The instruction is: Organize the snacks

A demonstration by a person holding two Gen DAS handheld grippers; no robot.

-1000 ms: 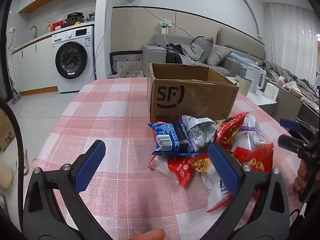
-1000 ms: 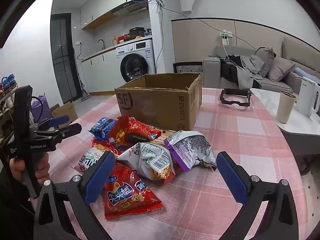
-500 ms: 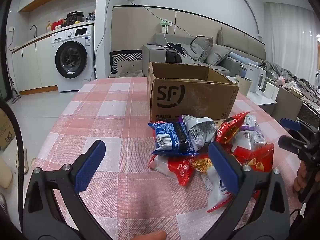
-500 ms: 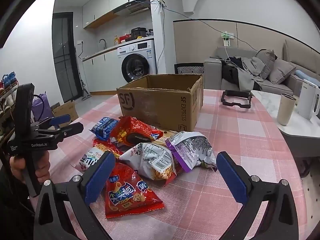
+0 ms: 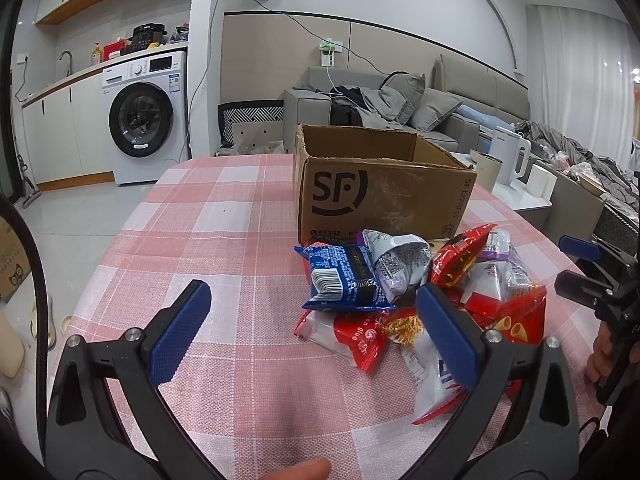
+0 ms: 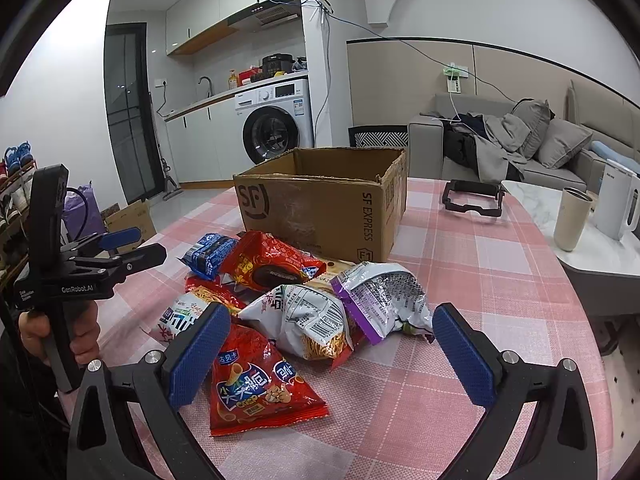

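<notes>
A pile of snack bags lies on the pink checked tablecloth in front of an open cardboard SF box (image 5: 384, 196) (image 6: 320, 208). A blue bag (image 5: 344, 276) (image 6: 208, 254) lies at the pile's left. A red crisp bag (image 6: 256, 388) lies nearest the right gripper, with a silver bag (image 6: 304, 320) and a purple-edged bag (image 6: 384, 300) behind it. My left gripper (image 5: 316, 332) is open and empty, just short of the pile. My right gripper (image 6: 332, 352) is open and empty, above the red crisp bag.
A black frame-like object (image 6: 472, 200) lies on the table right of the box. A side table carries a beige cup (image 6: 572, 220) and a white kettle (image 6: 616, 204). A washing machine (image 5: 148, 116) and a sofa (image 5: 400, 108) stand beyond the table.
The right gripper's view has shifted slightly closer to the pile. The left gripper has barely moved. Both stay open.
</notes>
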